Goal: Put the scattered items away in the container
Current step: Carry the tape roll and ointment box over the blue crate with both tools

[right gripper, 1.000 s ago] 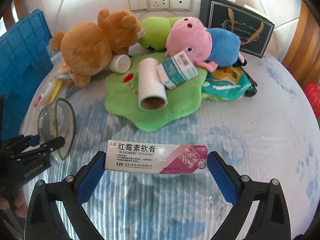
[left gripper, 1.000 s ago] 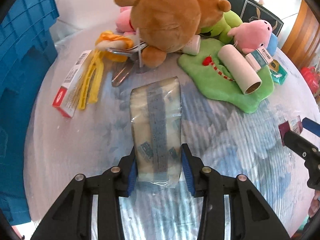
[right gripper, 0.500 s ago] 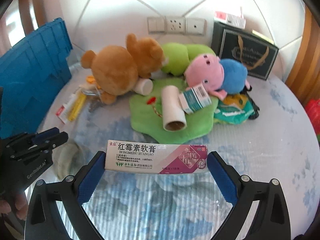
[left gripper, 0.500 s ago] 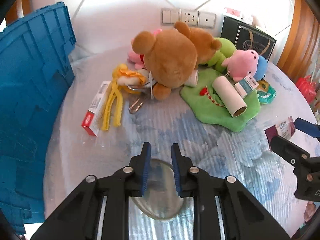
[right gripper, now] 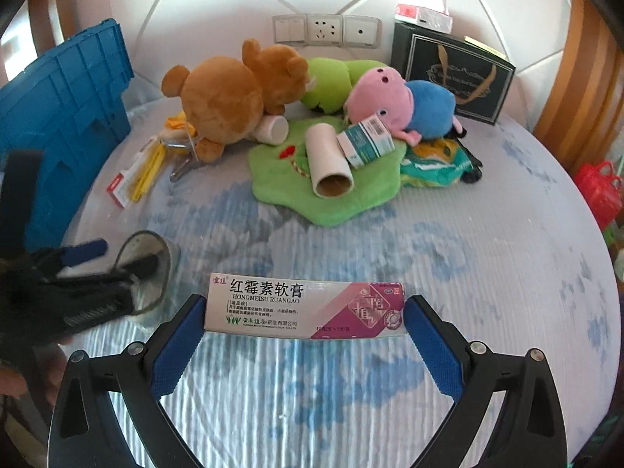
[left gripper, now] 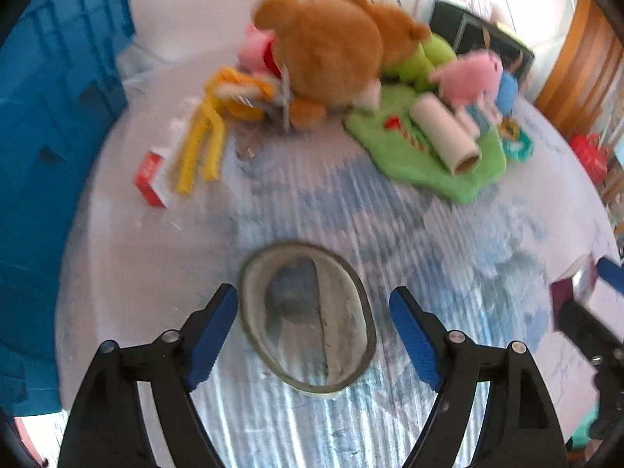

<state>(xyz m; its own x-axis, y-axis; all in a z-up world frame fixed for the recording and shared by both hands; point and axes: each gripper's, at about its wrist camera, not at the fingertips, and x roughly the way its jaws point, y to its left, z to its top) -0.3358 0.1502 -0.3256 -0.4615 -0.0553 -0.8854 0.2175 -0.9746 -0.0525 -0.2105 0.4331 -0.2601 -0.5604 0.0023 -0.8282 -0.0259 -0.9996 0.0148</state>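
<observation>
1. Scattered items lie across the bed (right gripper: 448,241), a ribbed blue-and-white quilt; the blue crate (right gripper: 66,117), ribbed hard plastic, stands at its left edge.
2. Left tool (left gripper: 312,325): its jaws are opening. A second ago they clamped a clear tape roll (left gripper: 308,319) on edge; the roll now lies flat between the pads, touched by neither. Judgement: the roll was released on the bed, not in the crate, so it remains to be stowed.
3. Right tool (right gripper: 306,333) grips the ointment box (right gripper: 304,306), a long glossy white-and-magenta carton, held endwise as before. Judgement: ready for the crate.
4. Remaining: brown plush bear (right gripper: 234,97), pink pig plush (right gripper: 380,95), green felt mat (right gripper: 331,191), smooth cardboard tube (right gripper: 329,163), red-ended carton (right gripper: 124,185).
</observation>
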